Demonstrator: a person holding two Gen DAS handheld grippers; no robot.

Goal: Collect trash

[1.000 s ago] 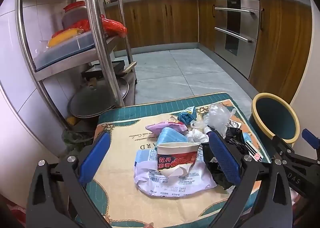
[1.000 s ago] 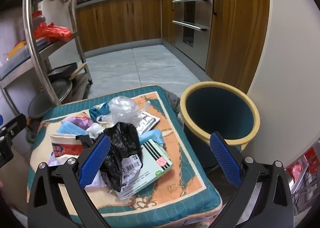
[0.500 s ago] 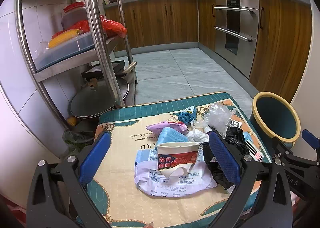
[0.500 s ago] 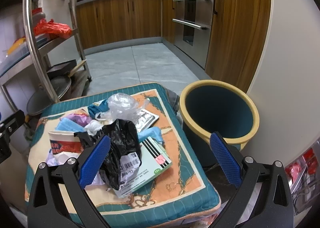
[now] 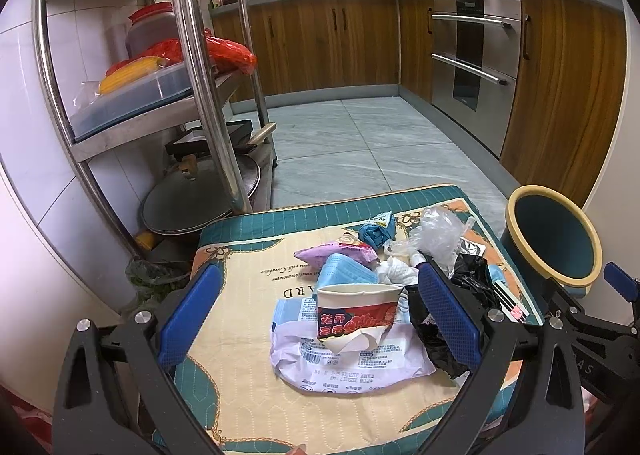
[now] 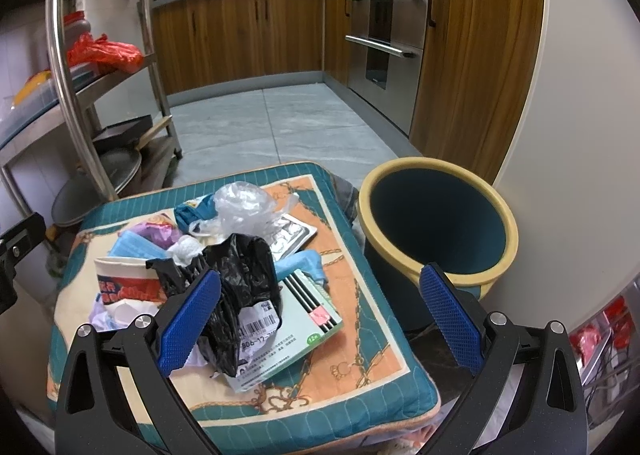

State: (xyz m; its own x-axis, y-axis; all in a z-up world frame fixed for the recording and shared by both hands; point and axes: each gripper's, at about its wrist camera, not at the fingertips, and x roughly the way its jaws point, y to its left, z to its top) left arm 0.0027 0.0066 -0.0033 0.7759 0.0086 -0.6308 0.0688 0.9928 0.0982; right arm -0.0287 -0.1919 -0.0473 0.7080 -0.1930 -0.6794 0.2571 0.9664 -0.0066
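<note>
Little has changed in the last second: both my tools, left tool (image 5: 316, 319) and right tool (image 6: 320, 319), still hover wide open, holding nothing. The trash pile (image 5: 380, 287) lies untouched on the cushion (image 6: 360, 355), the bin (image 6: 436, 223) at two o'clock. Collecting hasn't begun.

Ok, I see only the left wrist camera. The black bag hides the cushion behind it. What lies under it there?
Observer: A flat green-and-white box lies under the black bag; one corner sticks out toward the bin.
Operator: Is there already trash in the bin?
Observer: The right wrist view shows none on the inner wall; the bottom is out of sight.
Operator: And the right gripper, does it hold something?
Observer: No. The right gripper is open and empty, one finger in front of the black bag, the other in front of the bin.
</note>
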